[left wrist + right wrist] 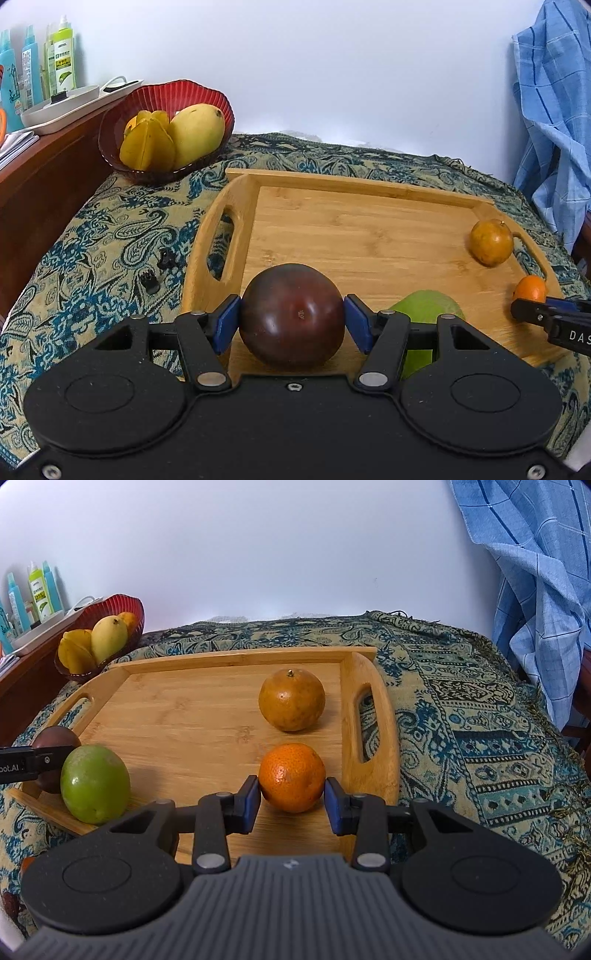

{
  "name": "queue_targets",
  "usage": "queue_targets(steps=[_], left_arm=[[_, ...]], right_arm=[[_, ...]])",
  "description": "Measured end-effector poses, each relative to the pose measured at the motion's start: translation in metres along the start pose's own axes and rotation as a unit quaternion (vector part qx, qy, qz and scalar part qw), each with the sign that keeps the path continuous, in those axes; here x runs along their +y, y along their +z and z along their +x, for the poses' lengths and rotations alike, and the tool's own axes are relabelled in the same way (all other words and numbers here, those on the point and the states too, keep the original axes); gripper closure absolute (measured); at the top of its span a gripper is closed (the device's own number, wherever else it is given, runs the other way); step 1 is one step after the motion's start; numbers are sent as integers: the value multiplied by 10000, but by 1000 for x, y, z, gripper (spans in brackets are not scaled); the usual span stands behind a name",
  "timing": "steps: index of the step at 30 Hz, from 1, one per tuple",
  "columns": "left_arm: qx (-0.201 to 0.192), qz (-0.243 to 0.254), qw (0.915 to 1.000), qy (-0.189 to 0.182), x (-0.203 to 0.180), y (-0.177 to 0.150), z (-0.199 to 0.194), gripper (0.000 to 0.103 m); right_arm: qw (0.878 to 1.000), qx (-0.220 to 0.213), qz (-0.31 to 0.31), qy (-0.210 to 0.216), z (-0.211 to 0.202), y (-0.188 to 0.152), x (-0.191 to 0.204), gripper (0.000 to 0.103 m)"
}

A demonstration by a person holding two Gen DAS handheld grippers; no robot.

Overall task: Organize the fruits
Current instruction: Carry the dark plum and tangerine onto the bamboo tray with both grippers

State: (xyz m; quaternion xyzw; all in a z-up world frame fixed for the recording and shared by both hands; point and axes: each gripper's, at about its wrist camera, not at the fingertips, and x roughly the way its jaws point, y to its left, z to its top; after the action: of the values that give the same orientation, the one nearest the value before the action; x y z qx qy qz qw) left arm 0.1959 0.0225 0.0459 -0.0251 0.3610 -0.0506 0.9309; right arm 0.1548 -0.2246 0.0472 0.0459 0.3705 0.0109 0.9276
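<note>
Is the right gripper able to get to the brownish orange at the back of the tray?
Probably not yet. The right gripper already sits around the bright orange, which lies directly before the brownish orange; otherwise the wooden tray there is bare.

The green fruit [424, 306] sits half hidden behind the left gripper [291, 317], perhaps a mango.

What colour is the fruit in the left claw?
Dark purple-maroon fruit, clearest in the left wrist view.

Two close wrist views angled down along the fingers, sharing the wooden tray [369, 229].
</note>
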Motion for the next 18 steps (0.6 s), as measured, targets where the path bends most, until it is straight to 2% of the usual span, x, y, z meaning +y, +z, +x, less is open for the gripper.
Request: queue_targets(steps=[18], left_arm=[[3, -21, 10000, 1, 0, 0, 2, 43]], right_arm=[[10000, 23, 28, -2, 1, -1, 0, 61]])
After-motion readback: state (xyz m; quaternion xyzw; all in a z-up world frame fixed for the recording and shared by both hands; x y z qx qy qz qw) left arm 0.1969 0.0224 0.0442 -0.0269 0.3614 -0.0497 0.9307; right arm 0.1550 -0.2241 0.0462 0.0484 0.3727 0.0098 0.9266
